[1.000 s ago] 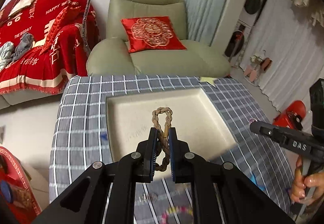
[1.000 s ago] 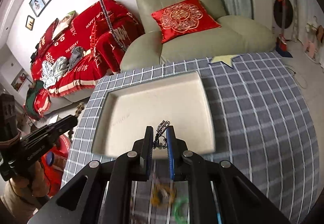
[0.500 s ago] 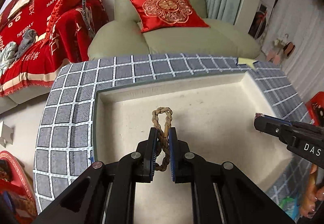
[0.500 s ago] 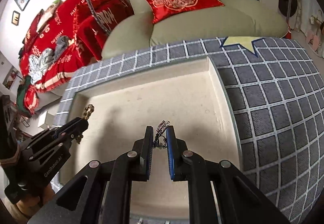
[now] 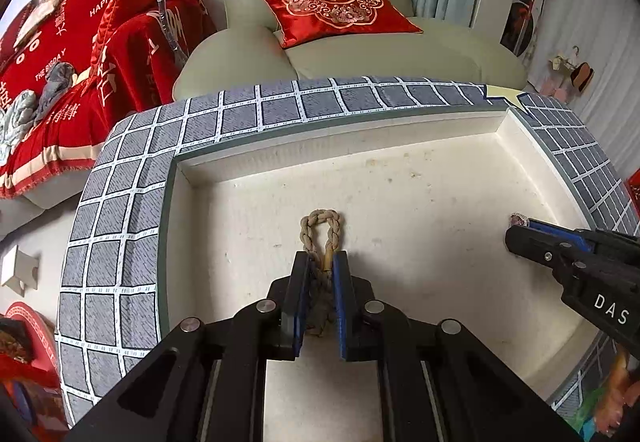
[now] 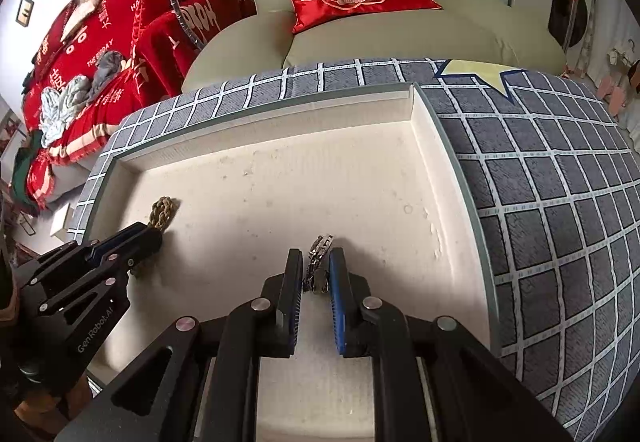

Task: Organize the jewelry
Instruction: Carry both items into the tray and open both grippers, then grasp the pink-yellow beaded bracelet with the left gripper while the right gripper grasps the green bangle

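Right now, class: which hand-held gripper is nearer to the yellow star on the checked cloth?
Right. The right hand-held gripper is over the tray's right half, the side nearest the yellow star; the left hand-held gripper is over the tray's left side, farther away.

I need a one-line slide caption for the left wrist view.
Left gripper holds a braided rope bracelet over the cream tray; the right gripper enters from the side.

Two tools, left (image 5: 320, 262) and right (image 6: 316, 262); one braided bracelet (image 5: 320, 232); one silver chain (image 6: 318, 260); one cream tray (image 5: 400, 178); one red cushion (image 5: 334, 4).
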